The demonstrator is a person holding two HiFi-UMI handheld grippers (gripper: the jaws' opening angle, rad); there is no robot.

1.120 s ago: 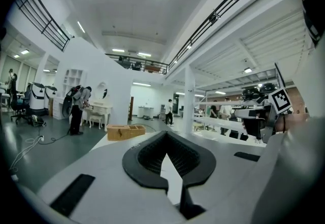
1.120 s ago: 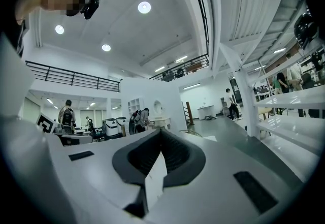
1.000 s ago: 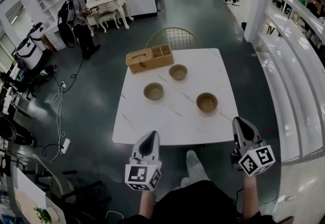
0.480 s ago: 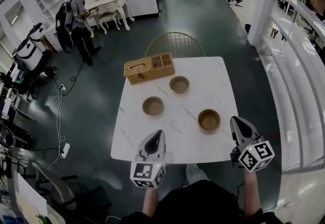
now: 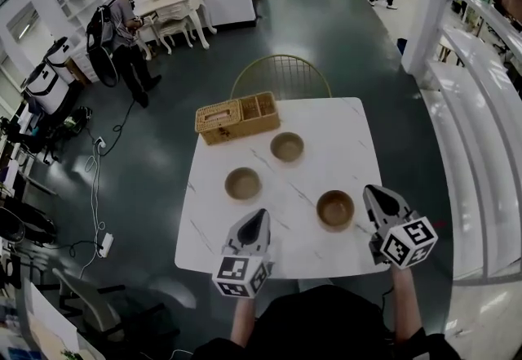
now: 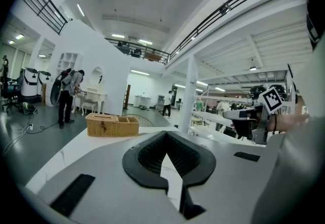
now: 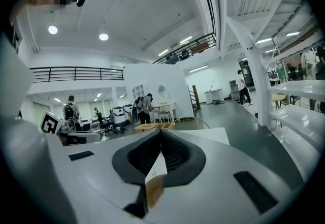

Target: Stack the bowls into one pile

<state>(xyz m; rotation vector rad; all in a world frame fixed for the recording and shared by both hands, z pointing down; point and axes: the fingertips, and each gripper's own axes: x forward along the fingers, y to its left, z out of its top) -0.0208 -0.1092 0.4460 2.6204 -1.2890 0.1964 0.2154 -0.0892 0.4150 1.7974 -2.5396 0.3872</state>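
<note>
Left tongs (image 5: 258, 218) and right tongs (image 5: 375, 193) pressed together, empty; both advanced over table (image 5: 326, 126) edge, closer to bowls (image 5: 335, 208)

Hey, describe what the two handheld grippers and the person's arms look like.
Both the left gripper and right gripper have pale grey tapered tongs lined with black ribbed pads. Each carries a white cube printed with black square markers. The person wears a dark top; forearms are uncovered.
</note>
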